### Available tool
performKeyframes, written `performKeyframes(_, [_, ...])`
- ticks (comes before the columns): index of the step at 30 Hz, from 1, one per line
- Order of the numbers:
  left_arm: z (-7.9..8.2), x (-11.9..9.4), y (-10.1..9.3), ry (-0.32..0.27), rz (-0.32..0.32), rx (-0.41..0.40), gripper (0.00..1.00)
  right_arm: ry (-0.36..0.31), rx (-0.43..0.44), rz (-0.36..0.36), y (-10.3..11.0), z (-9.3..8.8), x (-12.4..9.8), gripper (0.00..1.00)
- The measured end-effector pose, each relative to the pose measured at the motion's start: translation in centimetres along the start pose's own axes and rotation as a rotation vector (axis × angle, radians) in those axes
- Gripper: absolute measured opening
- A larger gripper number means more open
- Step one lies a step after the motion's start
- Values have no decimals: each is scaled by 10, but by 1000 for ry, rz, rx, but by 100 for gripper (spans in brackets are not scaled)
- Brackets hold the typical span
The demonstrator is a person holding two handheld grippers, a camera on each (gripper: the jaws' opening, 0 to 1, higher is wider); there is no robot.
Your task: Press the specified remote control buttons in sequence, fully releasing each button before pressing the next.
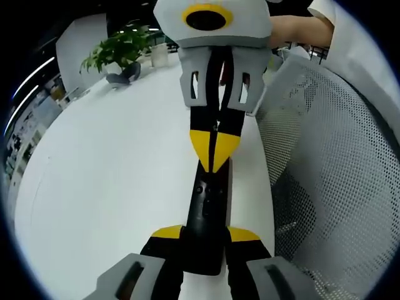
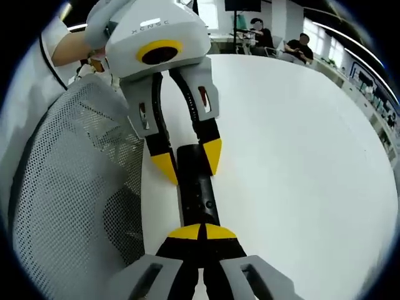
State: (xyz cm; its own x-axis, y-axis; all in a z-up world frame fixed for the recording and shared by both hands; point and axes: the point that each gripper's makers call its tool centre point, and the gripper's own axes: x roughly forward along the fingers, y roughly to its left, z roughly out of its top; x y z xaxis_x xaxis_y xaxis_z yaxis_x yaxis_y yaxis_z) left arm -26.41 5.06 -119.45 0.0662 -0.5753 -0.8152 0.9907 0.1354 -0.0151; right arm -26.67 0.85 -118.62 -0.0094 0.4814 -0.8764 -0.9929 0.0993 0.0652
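We clamp the remote (image 1: 206, 231) in the left gripper (image 1: 206, 234); right gripper (image 2: 201, 232), tips together, should press 1 button squarely, then lift clear.

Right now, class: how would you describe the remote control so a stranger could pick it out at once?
Find the round white table, then its edge beside the grey mesh chair. The remote control lies there, a slim black bar clamped at one end by the left gripper while the right gripper meets it with closed yellow tips.

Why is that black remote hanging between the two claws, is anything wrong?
Nothing looks damaged or spilled. The left gripper clamps one end of the remote; the right gripper, shut, touches its other end near the table edge.
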Motion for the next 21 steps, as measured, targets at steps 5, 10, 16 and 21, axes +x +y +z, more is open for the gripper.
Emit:
performKeyframes(5, [1, 0, 0, 24, 4, 5, 23, 47, -162, -71, 1, 1, 2, 0])
performKeyframes(10, [0, 0, 0, 25, 4, 4, 23, -12, -17, -44, -2, 1, 0, 0])
performKeyframes(16, [0, 1, 0, 46, 5, -2, 23, -11, -32, -5, -1, -1, -2, 0])
performKeyframes(21, [-1, 0, 0, 39, 7, -7, 23, -15, -8, 6, 0, -6, -5, 0])
